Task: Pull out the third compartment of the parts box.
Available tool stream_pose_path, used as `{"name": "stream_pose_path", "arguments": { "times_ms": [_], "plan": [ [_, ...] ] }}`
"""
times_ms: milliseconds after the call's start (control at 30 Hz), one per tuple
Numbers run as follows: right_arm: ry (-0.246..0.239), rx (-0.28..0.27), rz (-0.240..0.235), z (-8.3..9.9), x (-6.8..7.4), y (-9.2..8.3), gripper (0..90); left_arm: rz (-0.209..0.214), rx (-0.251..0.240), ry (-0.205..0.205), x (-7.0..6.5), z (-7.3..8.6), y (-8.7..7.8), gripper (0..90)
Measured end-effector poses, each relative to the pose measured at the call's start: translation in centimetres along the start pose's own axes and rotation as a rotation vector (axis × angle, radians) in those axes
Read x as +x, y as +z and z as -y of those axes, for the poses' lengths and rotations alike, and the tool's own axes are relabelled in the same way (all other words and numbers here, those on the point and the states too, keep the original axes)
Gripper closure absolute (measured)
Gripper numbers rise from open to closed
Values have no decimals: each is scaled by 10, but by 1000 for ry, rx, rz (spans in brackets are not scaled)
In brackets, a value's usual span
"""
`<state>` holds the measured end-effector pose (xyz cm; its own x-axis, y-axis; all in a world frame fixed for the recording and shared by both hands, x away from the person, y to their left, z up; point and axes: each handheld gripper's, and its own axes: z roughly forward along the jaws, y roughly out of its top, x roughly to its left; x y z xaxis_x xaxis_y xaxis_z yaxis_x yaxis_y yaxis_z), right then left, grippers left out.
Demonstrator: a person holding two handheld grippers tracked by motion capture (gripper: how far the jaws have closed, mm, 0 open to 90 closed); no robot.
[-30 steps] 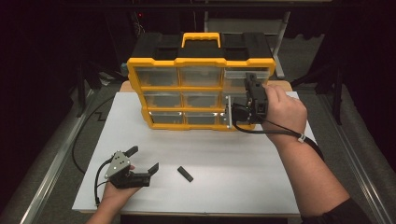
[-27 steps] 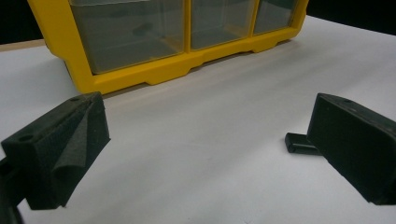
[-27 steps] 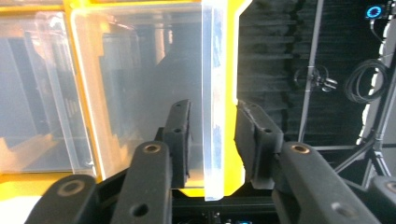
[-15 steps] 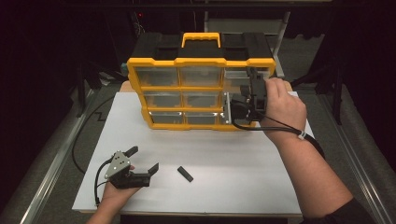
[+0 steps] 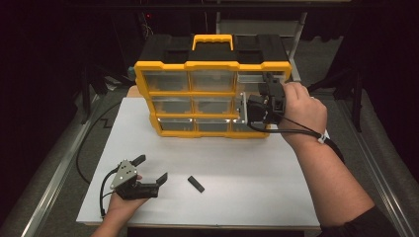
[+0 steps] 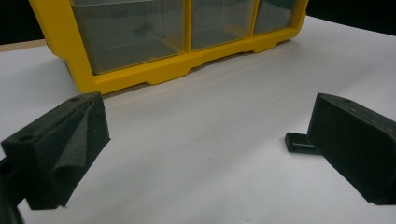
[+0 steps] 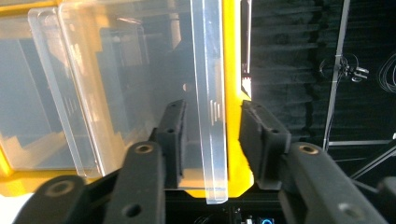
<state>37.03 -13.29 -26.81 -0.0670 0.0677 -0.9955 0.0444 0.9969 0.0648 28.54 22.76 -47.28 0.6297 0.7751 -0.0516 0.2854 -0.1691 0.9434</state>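
High view: a white table (image 5: 237, 173) carries a yellow organizer (image 5: 212, 98) with a black top and clear drawers in three rows, standing upright at the far side. At its right end, one clear drawer (image 5: 243, 109) in the middle row is pulled partway out. The right gripper (image 5: 257, 106), held in the person's right hand (image 5: 301, 111), meets that drawer's front.

Right gripper view: the drawer's clear front panel (image 7: 210, 102) stands on edge between the two black jaws. The jaws sit close on either side of it, with a thin gap showing on the right side, so I cannot tell whether they are clamped on it. The yellow frame lies just behind the panel.

Near the front left of the table, the left gripper (image 5: 148, 170) rests low in the left hand (image 5: 123, 200), jaws spread wide and holding nothing.

A small black bar (image 5: 196, 184) lies flat on the table just to the right of the left gripper; in the left gripper view its end (image 6: 299, 142) peeks out beside the right jaw, well apart from the organizer.
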Motion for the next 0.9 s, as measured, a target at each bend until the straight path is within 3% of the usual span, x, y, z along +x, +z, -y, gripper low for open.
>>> {"name": "stream_pose_path", "arguments": {
  "times_ms": [300, 533, 900],
  "plan": [
    [-32, 3, 22, 1, 2, 0, 774, 1, -1, 2, 0, 0, -1, 3],
    [-40, 5, 27, 0, 3, -3, 781, 1, 1, 4, 0, 0, -1, 3],
    [-51, -21, 52, 2, 9, -26, 783, 4, 0, 5, 0, 0, 0, 3]
  ]
}}
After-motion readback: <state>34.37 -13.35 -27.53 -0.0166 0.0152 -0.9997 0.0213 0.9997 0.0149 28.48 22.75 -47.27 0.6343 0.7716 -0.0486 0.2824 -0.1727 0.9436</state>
